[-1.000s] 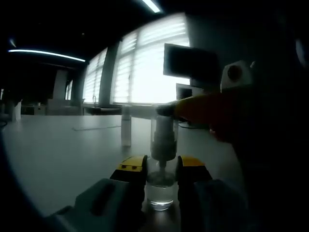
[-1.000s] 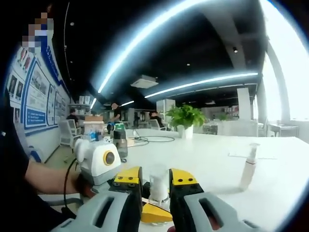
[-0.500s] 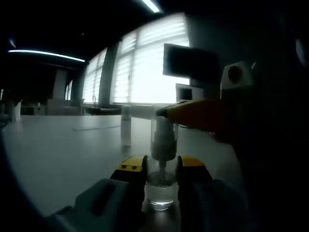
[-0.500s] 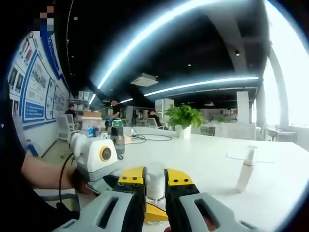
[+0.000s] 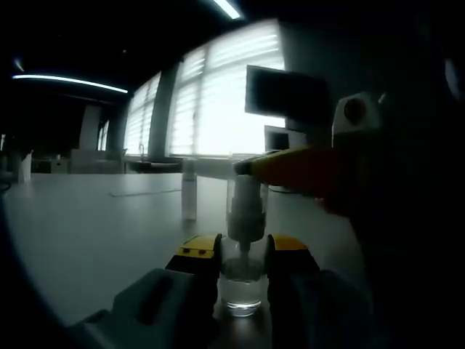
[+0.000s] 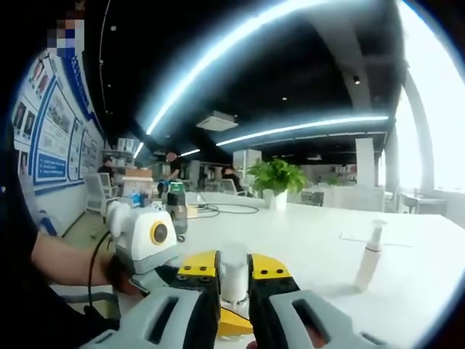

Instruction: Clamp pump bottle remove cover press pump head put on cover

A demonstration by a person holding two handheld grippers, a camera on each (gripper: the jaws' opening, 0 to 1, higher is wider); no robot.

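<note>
In the left gripper view, a clear pump bottle (image 5: 241, 285) stands on the white table (image 5: 87, 225), and my left gripper (image 5: 243, 253) is shut on its lower body. The translucent cover (image 5: 245, 207) stands over the pump head. My right gripper (image 5: 251, 168) reaches in from the right at the cover's top. In the right gripper view, my right gripper (image 6: 234, 266) is shut on the clear cover (image 6: 233, 270), with yellow pads on both sides. The left gripper (image 6: 149, 247) and the hand that holds it sit just to the left.
A second small pump bottle (image 6: 369, 256) (image 5: 189, 193) stands alone on the table (image 6: 312, 240). A dark bottle (image 6: 178, 209), cables and a potted plant (image 6: 276, 179) sit farther back. Bright windows (image 5: 218, 94) and a monitor (image 5: 283, 94) lie beyond.
The right gripper's jaws have drawn in tighter on the cover and its view has shifted a little. The left gripper and the bottle have stayed still.
</note>
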